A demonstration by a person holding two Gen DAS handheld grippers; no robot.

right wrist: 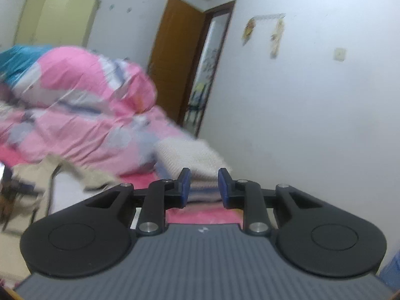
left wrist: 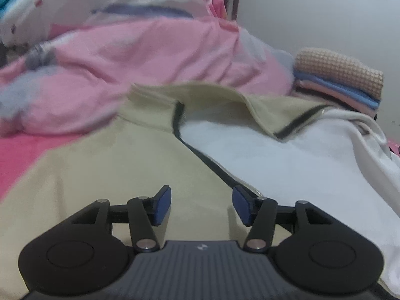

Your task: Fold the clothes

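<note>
- Left wrist view: the left hand-held gripper [left wrist: 202, 206] sits low over a beige jacket [left wrist: 100, 175], its blue-padded fingers spread apart with nothing between them.
- The right-hand blue pad [left wrist: 241, 205] lies just beside the jacket's dark zipper edge [left wrist: 207, 161]; whether it touches the cloth cannot be told.
- The jacket lies open on the bed, its white lining [left wrist: 250, 147] showing to the right of the zipper and its collar [left wrist: 200, 95] folded over at the far end.
- Pink bed sheet [left wrist: 17, 155] shows to the left of the jacket.
- Behind the jacket, a rumpled pink quilt [left wrist: 150, 50] with grey and white patches fills the far left.
- At the far right, a stack of folded clothes [left wrist: 345, 85] with a waffle-knit piece on top sits against the white wall [left wrist: 312, 20].
- Right wrist view: the right hand-held gripper [right wrist: 203, 186] is raised above the bed, fingers parted and empty.
- Past its fingertips lies the folded stack, a cream knit piece [right wrist: 190, 155] uppermost; the beige jacket [right wrist: 37, 175] is blurred at the lower left.
- Farther back are the pink quilt [right wrist: 82, 95], a brown door [right wrist: 180, 57] standing open, and a pale green wardrobe [right wrist: 57, 20].
</note>
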